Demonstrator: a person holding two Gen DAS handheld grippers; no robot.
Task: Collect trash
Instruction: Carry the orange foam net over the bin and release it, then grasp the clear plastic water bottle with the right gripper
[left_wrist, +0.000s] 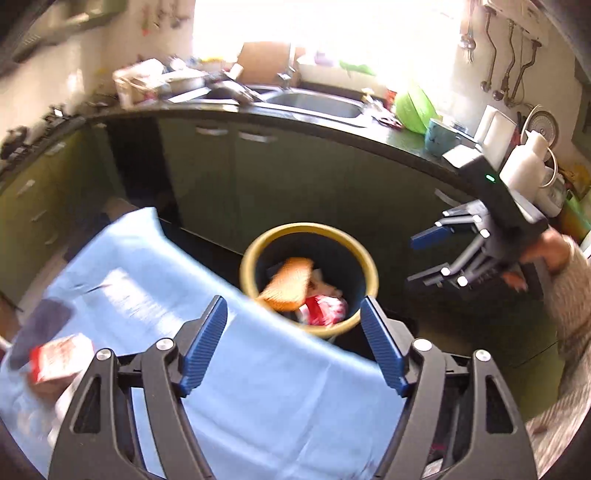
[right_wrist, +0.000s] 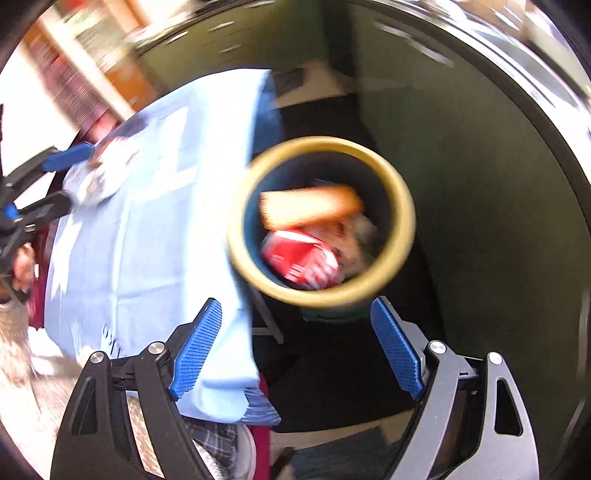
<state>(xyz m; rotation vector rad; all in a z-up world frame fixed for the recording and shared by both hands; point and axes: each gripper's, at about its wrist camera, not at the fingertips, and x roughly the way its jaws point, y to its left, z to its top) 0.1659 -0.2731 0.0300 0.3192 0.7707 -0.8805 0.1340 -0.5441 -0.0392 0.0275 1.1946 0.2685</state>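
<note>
Left wrist view. At the lower left of the frame, a red-and-white carton (left_wrist: 61, 356) lies on the light blue cloth (left_wrist: 155, 280) that covers the table; its outline is blurred. The cloth fills the left and lower centre of the frame. At bottom centre, the left gripper (left_wrist: 293, 345) stands released: its blue pads are wide apart and nothing is between them. Just above the gripper, at frame centre, the bin (left_wrist: 255, 236), dark with a yellow rim, stands on the floor just beside the cloth's edge. Inside it are an orange-brown piece (left_wrist: 290, 282), a red-and-white wrapper (left_wrist: 321, 308) and some pale scraps. Behind the bin, dark green cabinets (left_wrist: 288, 184) carry a counter with a steel sink (left_wrist: 314, 101). At centre right, the right gripper (left_wrist: 424, 258) is held by a hand (left_wrist: 550, 251) in a knitted sleeve; its jaws are spread and empty, to the right of the bin.

Right wrist view. At the left edge, the left gripper (right_wrist: 64, 177) hovers over the far side of the blue cloth (right_wrist: 155, 221). At bottom centre, the right gripper (right_wrist: 295, 350) is released, pads well apart, nothing gripped. Above it, centre right, the bin (right_wrist: 404, 221) shows the same orange-brown piece (right_wrist: 310, 206) lying over the red-and-white wrapper (right_wrist: 299, 258). This view is heavily blurred.
</note>
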